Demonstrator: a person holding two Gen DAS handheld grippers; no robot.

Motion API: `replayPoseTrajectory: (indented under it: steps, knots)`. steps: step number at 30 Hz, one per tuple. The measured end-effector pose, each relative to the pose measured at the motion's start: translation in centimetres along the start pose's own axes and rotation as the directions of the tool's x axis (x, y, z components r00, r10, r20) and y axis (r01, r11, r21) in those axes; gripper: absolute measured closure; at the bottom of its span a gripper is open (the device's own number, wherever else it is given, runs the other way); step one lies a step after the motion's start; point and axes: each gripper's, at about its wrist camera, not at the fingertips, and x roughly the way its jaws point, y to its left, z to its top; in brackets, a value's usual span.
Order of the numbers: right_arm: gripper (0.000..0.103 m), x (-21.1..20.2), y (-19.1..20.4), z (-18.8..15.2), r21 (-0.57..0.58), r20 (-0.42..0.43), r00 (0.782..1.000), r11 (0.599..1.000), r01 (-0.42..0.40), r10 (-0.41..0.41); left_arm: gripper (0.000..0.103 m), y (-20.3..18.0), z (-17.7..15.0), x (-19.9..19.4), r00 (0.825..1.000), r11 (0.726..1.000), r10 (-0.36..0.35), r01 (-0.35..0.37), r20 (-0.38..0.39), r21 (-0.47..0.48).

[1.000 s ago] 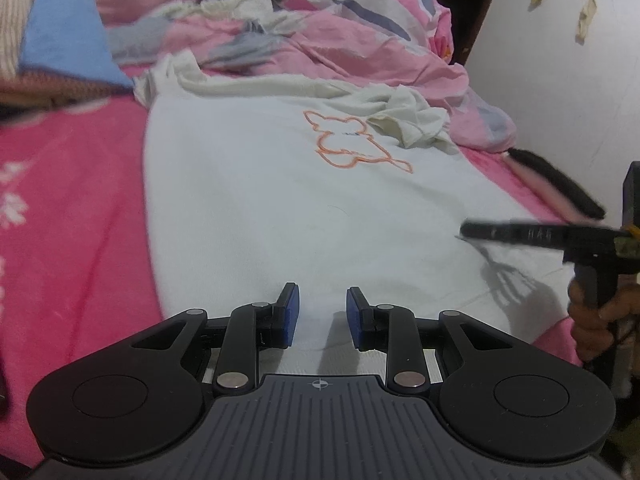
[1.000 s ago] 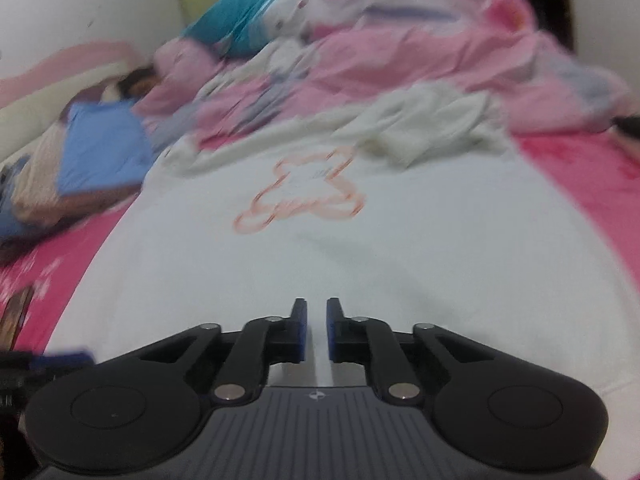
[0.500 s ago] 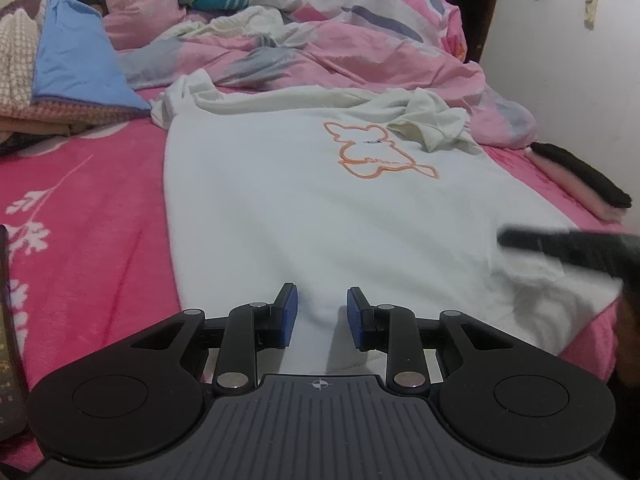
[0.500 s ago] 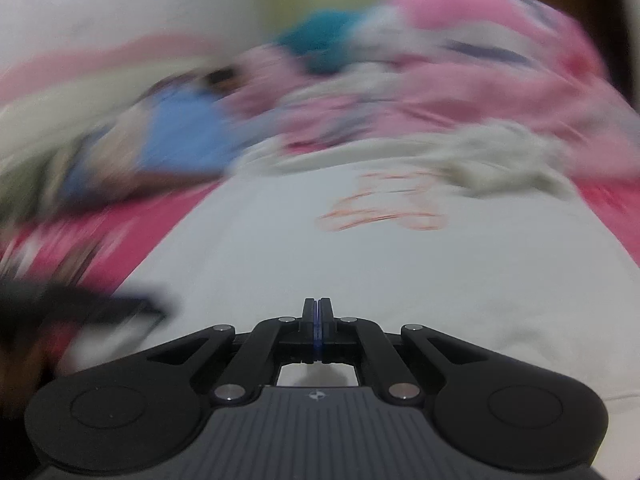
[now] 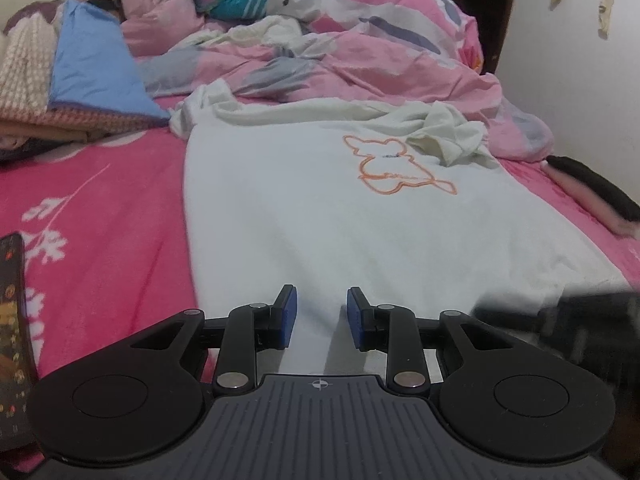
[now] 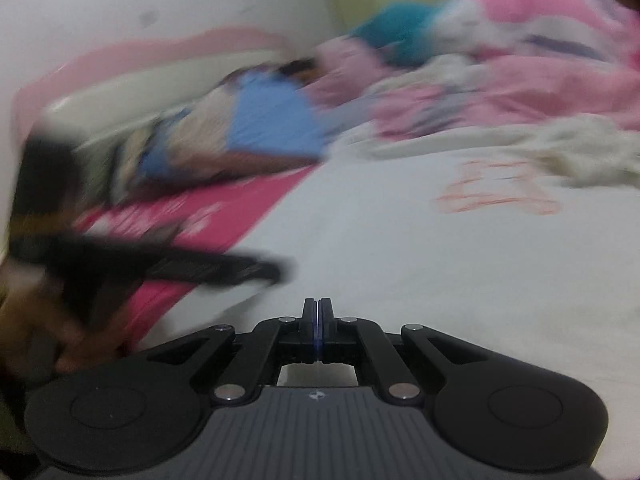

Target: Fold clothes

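A white T-shirt [image 5: 320, 220] with an orange bear outline [image 5: 394, 168] lies flat on the pink bed, its far sleeves bunched. My left gripper [image 5: 322, 316] hovers low over the shirt's near hem, jaws open, nothing visibly between the blue pads. In the right wrist view my right gripper [image 6: 319, 320] is shut over the same shirt [image 6: 400, 248], pads pressed together, and no cloth shows between them. The right gripper appears as a dark blur [image 5: 560, 316] at the lower right of the left wrist view. The left gripper is a dark blur [image 6: 180, 268] on the left of the right wrist view.
A rumpled pink quilt [image 5: 360, 60] fills the far end of the bed. A folded stack with a blue cloth [image 5: 88, 72] lies at the far left. A dark flat object [image 5: 12, 320] sits at the left edge, a black and pink item [image 5: 592, 188] by the white wall.
My right gripper has shut its jaws and swung sideways, so its view is now blurred. In the left wrist view it dropped toward the lower right. The left gripper tilted up slightly.
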Motion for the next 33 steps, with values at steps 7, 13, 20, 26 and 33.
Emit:
replayPoseTrajectory:
  steps: [7,13,20,26,33]
  knots:
    - [0.103,0.5,-14.5,4.4,0.207,-0.143,0.929,0.907,0.366,-0.342,0.073,-1.9,-0.6,0.9,0.999,0.997,-0.02,0.022,-0.026,0.074]
    - [0.103,-1.3,-21.4,5.4,0.241,-0.182,0.785,0.747,0.619,-0.592,0.072,-1.4,-0.9,1.0,0.999,0.998,-0.027,0.029,-0.035,0.056]
    - [0.103,-0.1,-19.9,6.1,0.323,-0.166,0.954,0.901,0.29,-0.248,0.072,-1.2,-0.8,1.0,0.999,0.998,-0.029,0.03,-0.035,0.051]
    - [0.103,-0.3,-29.5,5.6,0.526,-0.206,0.896,0.727,0.44,-0.393,0.072,-0.6,-0.7,1.0,0.998,0.999,-0.046,0.047,-0.04,0.017]
    - [0.103,2.6,-29.2,9.6,0.482,-0.15,0.939,0.807,0.342,-0.309,0.072,-0.5,-0.6,1.3,0.998,0.999,-0.05,0.05,-0.04,0.005]
